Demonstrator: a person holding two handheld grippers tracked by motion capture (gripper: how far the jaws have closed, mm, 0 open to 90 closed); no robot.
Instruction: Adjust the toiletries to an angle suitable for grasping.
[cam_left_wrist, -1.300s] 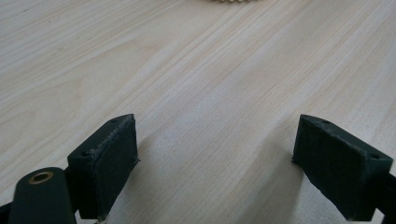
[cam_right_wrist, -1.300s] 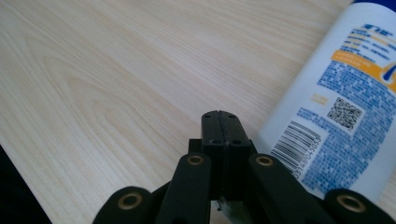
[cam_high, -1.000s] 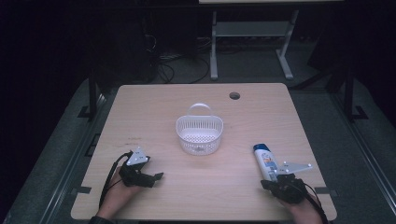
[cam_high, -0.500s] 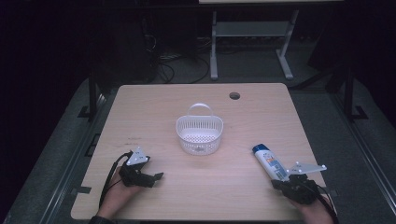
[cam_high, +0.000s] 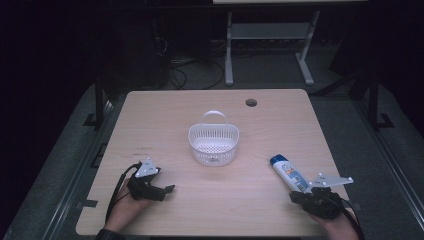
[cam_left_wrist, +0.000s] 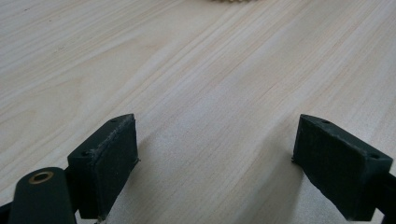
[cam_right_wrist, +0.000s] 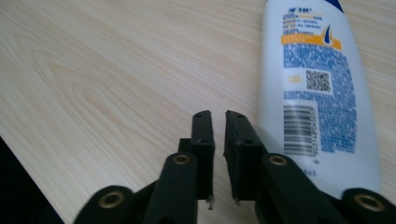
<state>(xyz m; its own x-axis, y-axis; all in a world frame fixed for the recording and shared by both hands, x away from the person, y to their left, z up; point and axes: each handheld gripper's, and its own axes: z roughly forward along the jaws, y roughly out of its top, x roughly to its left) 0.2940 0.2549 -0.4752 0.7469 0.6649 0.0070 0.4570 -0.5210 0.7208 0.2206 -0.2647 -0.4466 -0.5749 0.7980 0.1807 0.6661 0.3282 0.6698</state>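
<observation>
A white shampoo bottle with a blue cap (cam_high: 289, 173) lies flat on the wooden table (cam_high: 165, 115) at the near right. In the right gripper view the bottle (cam_right_wrist: 317, 84) shows its printed back label and lies just right of the jaws. My right gripper (cam_high: 299, 195) (cam_right_wrist: 218, 122) rests beside the bottle's lower end. Its jaws have just been opening and stand a narrow gap apart with nothing between them. My left gripper (cam_high: 167, 190) (cam_left_wrist: 215, 154) sits low over the bare table at the near left, open wide and empty.
A white perforated basket with a handle (cam_high: 213, 142) stands at the table's middle, between and beyond the two grippers. A round cable hole (cam_high: 251, 102) is near the far edge. A metal stand (cam_high: 270, 45) and cables are on the floor behind.
My right gripper has shifted slightly to the right, along the bottle's lower end. The left gripper and the basket have not moved.
</observation>
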